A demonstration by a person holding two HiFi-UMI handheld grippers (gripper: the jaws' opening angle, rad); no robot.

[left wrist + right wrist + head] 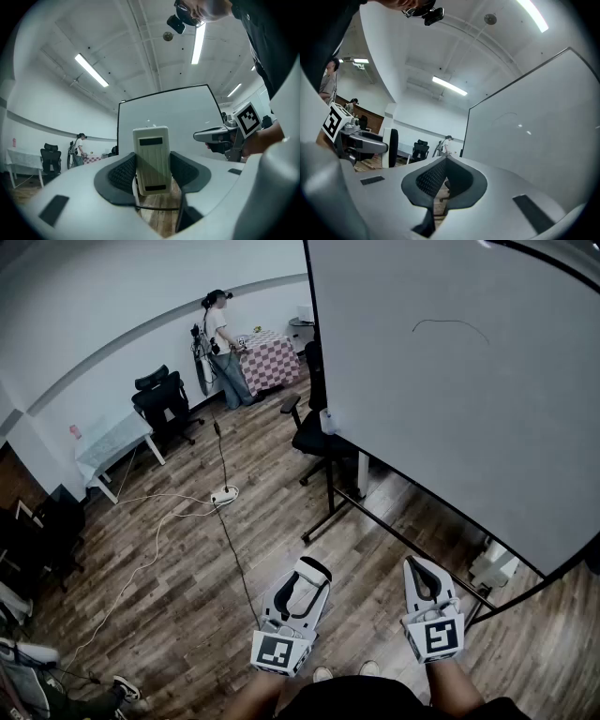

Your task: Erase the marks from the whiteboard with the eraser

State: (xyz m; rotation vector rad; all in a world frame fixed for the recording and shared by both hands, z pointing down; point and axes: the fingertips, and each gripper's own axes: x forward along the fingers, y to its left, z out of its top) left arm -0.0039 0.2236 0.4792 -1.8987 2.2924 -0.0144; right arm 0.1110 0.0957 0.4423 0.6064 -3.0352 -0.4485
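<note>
The whiteboard (469, 399) stands on a wheeled frame at the right, and a thin curved pen mark (452, 325) shows near its top. My left gripper (312, 568) hangs low in front of me, shut on the cream ribbed eraser (151, 159). From the right gripper view the eraser (389, 147) shows as a white slab with a black felt edge. My right gripper (419, 565) is beside the left one, shut, with nothing between its pads (433, 176). Both grippers are well short of the board. The board (164, 112) fills the background of the left gripper view.
The board's stand bar (403, 540) runs across the wood floor just ahead. A black office chair (317, 432) sits at the board's left edge. A power strip (225, 493) and cables lie on the floor. A person (219, 338) stands far back by a checkered table (270, 358).
</note>
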